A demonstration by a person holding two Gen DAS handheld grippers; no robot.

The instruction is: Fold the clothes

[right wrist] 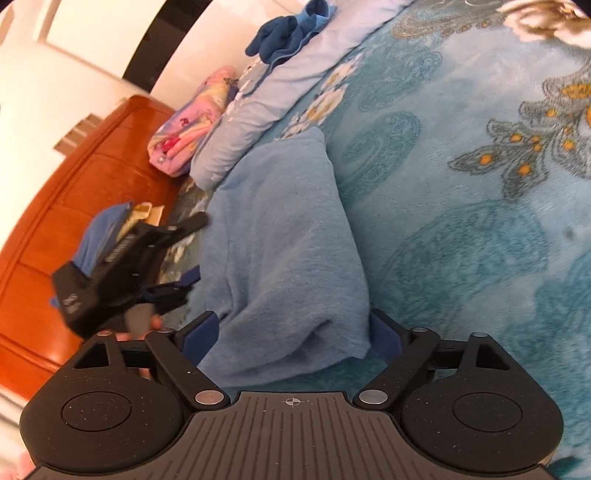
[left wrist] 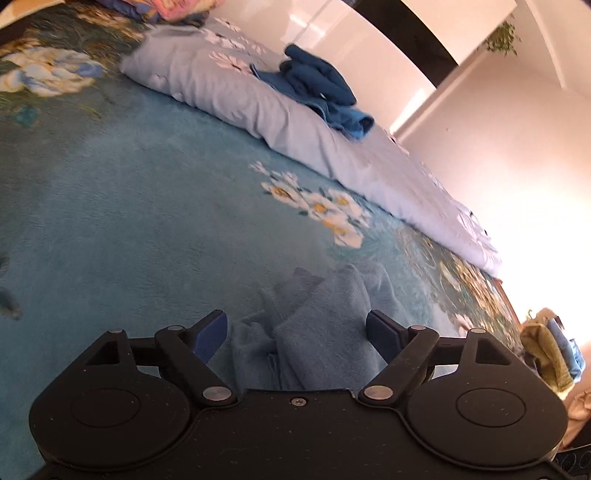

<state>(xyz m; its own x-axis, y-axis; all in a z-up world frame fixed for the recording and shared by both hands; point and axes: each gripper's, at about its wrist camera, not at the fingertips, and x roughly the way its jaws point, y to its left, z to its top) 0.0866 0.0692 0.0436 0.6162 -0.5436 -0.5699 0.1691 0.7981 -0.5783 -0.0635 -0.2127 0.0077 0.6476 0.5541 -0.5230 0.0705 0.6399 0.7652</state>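
A light blue fleece garment [right wrist: 280, 243] lies partly folded on the teal flowered blanket [right wrist: 461, 221]. My right gripper [right wrist: 293, 334] is open, its jaws on either side of the garment's near end. My left gripper [left wrist: 297, 334] is open too, with a bunched part of the same garment [left wrist: 314, 325] between its jaws. The left gripper also shows in the right wrist view [right wrist: 173, 258] at the garment's left edge, open. A dark blue garment [left wrist: 317, 85] lies crumpled on the pale blue quilt [left wrist: 229, 96]; it also shows in the right wrist view [right wrist: 284, 33].
A folded pink patterned cloth [right wrist: 192, 125] lies by the quilt's end. A wooden bed board [right wrist: 74, 206] runs along the left. White wardrobe doors [left wrist: 369, 55] stand beyond the bed. More cloths [left wrist: 550, 350] are heaped off the bed's far edge.
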